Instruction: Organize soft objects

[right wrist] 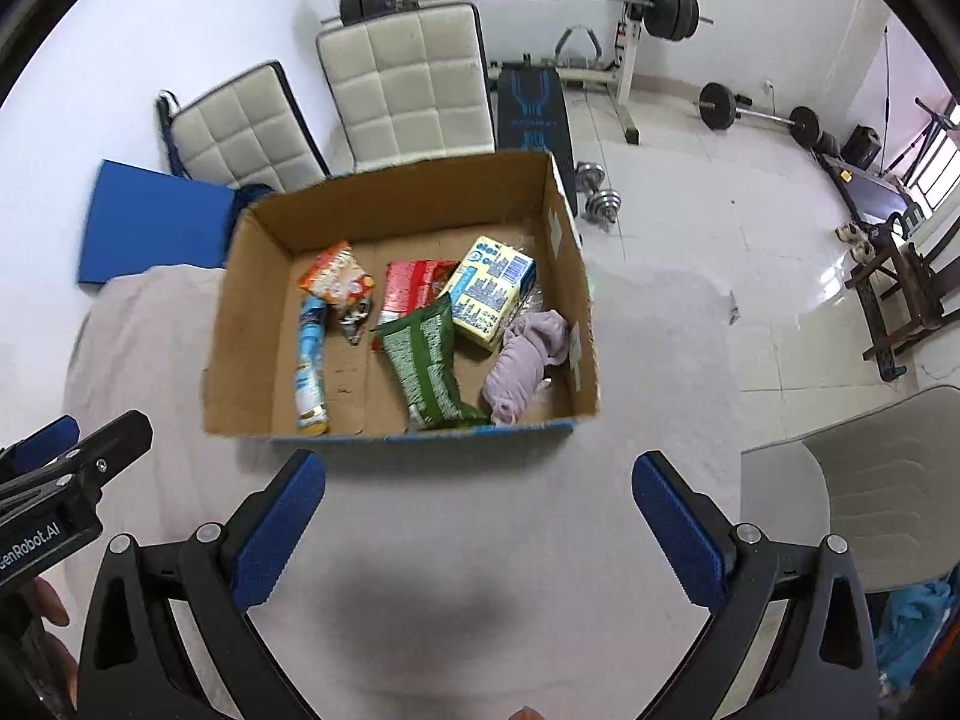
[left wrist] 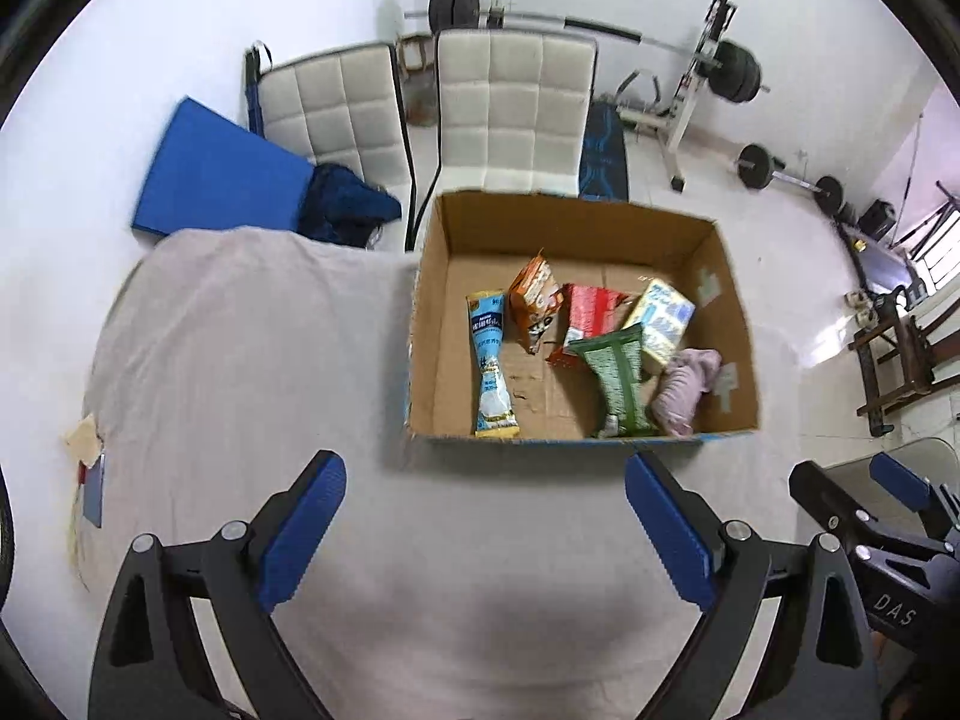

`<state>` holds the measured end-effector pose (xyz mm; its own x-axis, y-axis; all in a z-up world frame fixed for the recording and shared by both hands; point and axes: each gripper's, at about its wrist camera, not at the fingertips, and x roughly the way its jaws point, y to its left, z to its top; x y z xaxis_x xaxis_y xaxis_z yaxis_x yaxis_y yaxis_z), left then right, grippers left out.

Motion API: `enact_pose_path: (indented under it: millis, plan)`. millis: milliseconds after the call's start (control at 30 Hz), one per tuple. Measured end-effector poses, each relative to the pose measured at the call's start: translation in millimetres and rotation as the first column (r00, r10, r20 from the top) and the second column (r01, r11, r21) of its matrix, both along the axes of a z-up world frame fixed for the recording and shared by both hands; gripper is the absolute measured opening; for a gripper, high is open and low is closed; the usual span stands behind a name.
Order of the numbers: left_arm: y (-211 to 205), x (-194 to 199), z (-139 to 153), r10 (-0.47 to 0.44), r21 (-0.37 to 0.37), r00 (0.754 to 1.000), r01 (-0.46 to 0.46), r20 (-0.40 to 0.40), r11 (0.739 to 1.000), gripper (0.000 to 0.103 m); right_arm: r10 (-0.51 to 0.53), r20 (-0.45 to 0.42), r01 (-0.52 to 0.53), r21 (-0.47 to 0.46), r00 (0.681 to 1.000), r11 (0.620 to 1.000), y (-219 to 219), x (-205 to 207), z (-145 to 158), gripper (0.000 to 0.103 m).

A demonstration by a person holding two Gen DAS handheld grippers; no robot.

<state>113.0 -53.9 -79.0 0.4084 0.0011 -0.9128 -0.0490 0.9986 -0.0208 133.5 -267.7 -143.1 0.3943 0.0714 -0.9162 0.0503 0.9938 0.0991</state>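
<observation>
Hovering side by side over a cloth-covered table, both tools point toward the cardboard box just beyond their tips. The left gripper has its jaws spread wide with nothing between them; the right gripper likewise, wide and empty.

Box sits on the far side of the cloth, near wall closest to the fingers. From the left gripper it lies ahead and slightly right; from the right gripper, ahead and slightly left. Neither looks clearly nearer.

Contents, left to right:
- blue tube-shaped pouch, long axis running near to far, near end against the near wall
- orange snack packet, toward the far side
- red packet, partly under its neighbours
- green bag, long axis near to far, leaning slightly, overlapping the red packet
- yellow and blue carton, tilted
- lilac cloth, bunched in the near right corner, touching the green bag and carton

No loose soft items show on the cloth near the fingers. Judgement: sorting appears mostly done. If anything needs tidying, the lilac cloth falls on the right gripper's side.
</observation>
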Motion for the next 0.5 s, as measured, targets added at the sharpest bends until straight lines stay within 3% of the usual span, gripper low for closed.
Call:
enact_pose_path:
  millis: [267, 500]
  plan:
    - [-6.3, -59.9, 67.0, -0.025, 0.027, 0.994, 0.023, 0.108, 0.999, 0.096, 0.032, 0.142, -0.033, 0.009, 0.989, 0.999, -3.6, -73.9, 82.1, 0.103]
    - [-5.5, -96.6, 98.8, -0.012, 0.028, 0.988, 0.008, 0.156, 1.000, 0.096, 0.036, 0.212, -0.043, 0.028, 0.977, 0.999, -5.4, -127.8, 135.6, 0.103]
